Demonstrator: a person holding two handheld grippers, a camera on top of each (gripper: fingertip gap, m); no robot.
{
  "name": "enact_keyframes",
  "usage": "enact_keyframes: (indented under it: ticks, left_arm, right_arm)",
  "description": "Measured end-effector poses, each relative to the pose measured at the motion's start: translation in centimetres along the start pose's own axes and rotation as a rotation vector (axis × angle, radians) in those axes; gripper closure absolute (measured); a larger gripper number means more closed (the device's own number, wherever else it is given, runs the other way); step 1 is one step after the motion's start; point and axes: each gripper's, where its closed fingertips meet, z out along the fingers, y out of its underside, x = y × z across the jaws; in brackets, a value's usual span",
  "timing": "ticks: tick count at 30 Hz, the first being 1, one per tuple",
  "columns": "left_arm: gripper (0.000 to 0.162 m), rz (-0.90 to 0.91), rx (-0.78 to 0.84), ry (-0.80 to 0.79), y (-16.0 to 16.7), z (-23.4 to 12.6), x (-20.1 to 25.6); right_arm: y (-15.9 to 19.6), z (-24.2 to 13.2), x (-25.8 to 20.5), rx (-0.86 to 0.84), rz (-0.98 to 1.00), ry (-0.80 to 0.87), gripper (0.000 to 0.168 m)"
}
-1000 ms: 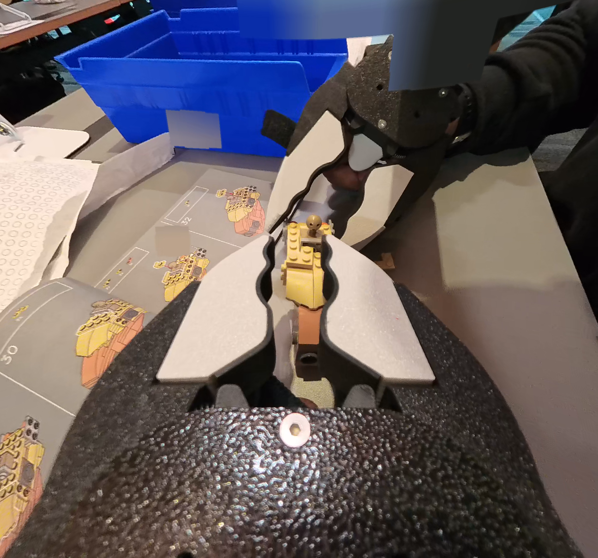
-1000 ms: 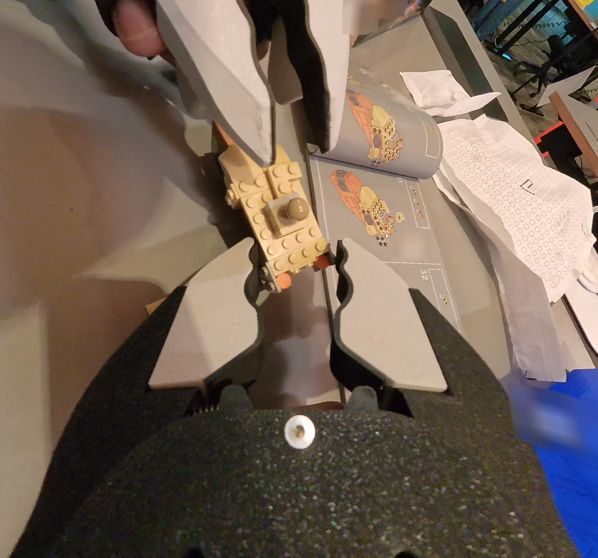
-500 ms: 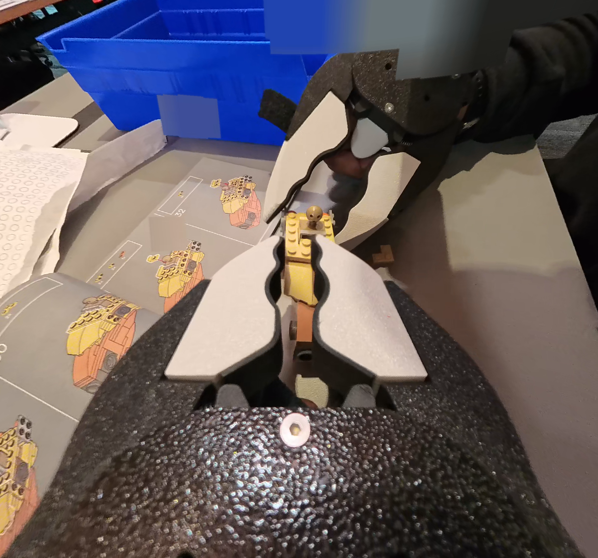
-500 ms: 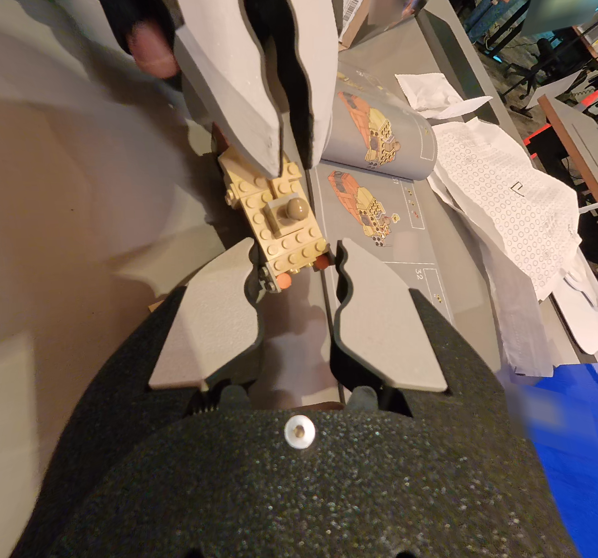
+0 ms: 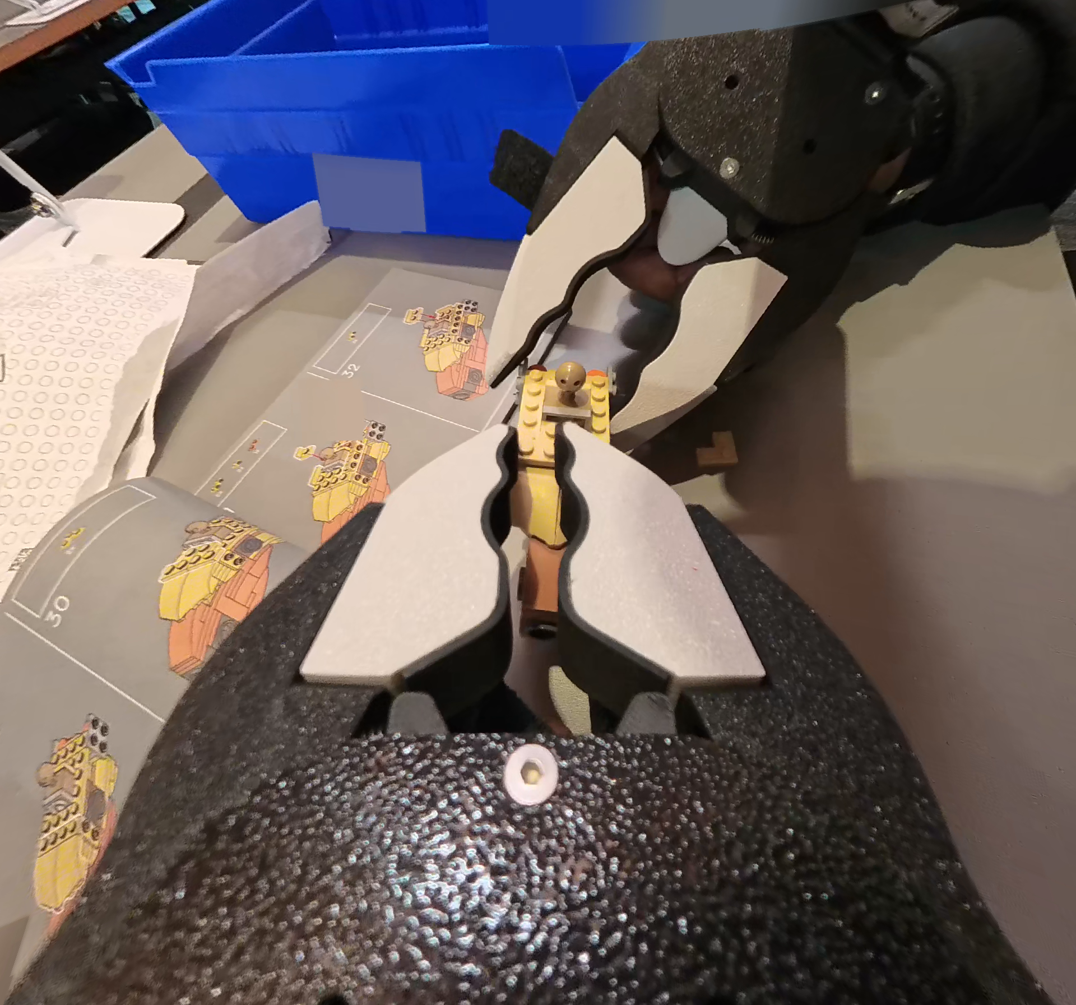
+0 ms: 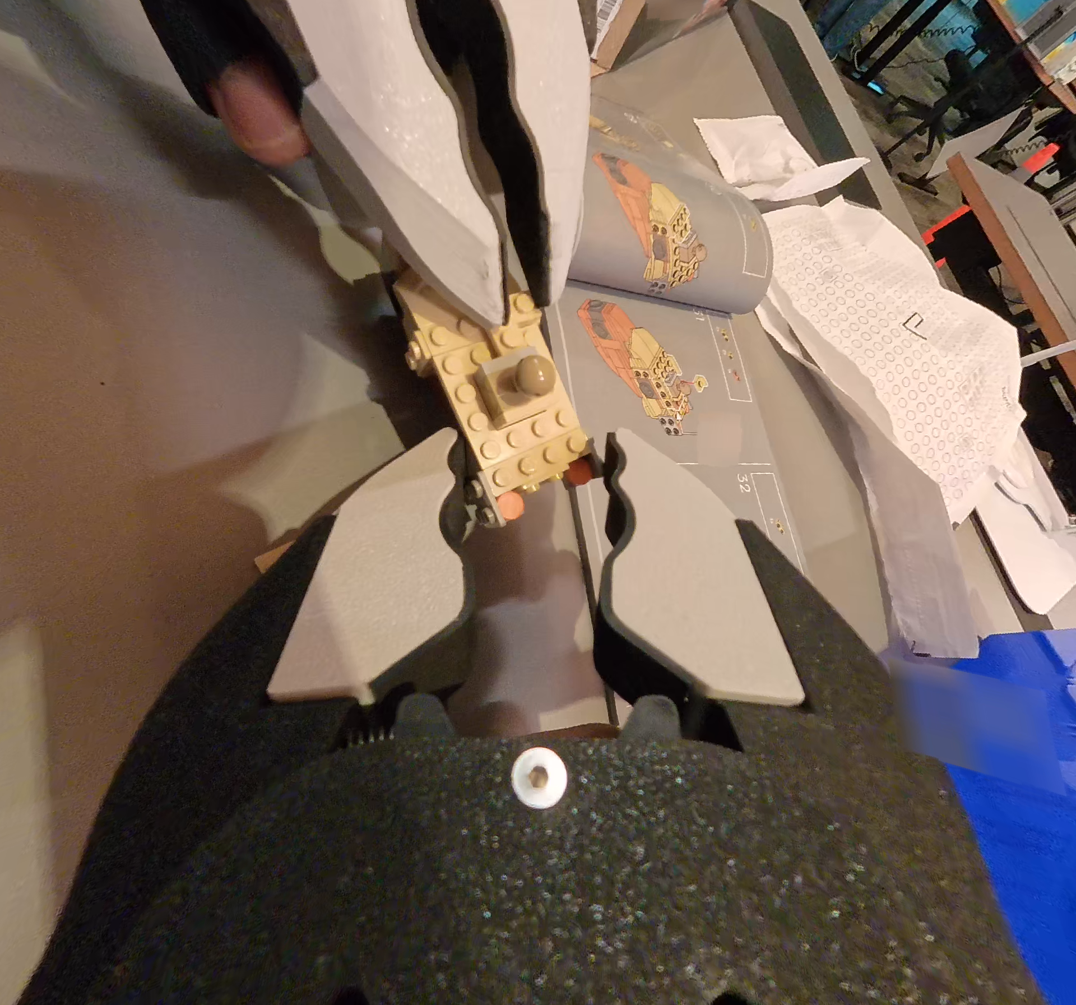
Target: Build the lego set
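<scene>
A tan and brown lego model [image 5: 544, 488] with a round tan knob [image 5: 570, 377] on top is clamped between the fingers of my left gripper [image 5: 533, 435], which is shut on its narrow body. My right gripper [image 5: 559, 409] faces it from the far side, open, with its fingertips on either side of the model's wide studded end. In the right wrist view the model [image 6: 506, 394] sits just past my open right gripper [image 6: 531, 444]. The left gripper [image 6: 518, 304] comes down from above and pinches the model's far end.
An open instruction booklet [image 5: 349, 394] lies left of the model on the grey table [image 5: 873, 511]. Blue bins [image 5: 349, 103] stand behind it. White dotted paper bags [image 5: 70, 365] lie at far left. A small brown piece [image 5: 716, 450] lies on the table near the right gripper. Only a small space, under 4 cm, lies between the two pairs of fingers.
The left gripper has shifted slightly with the model still clamped. The right gripper has stayed open around the model's wide end.
</scene>
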Motion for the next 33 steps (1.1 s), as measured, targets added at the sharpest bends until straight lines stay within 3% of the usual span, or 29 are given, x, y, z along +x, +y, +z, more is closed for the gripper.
enact_keyframes:
  ticks: [17, 27, 33]
  left_arm:
    - [0.140, -0.079, 0.060, 0.046, -0.7, -0.3, 0.0]
    - [0.124, -0.483, 0.094, 0.142, -0.1, -0.7, -1.4]
    - [0.124, -0.652, 0.082, 0.206, 0.4, -0.5, -1.3]
  right_arm:
    - [-0.1, -0.1, 0.2, 0.005, 0.002, 0.011, 0.124]
    - [-0.1, -0.2, 0.3, -0.001, -0.017, 0.034, 0.124]
    - [-0.3, -0.2, 0.3, 0.003, -0.019, 0.040, 0.123]
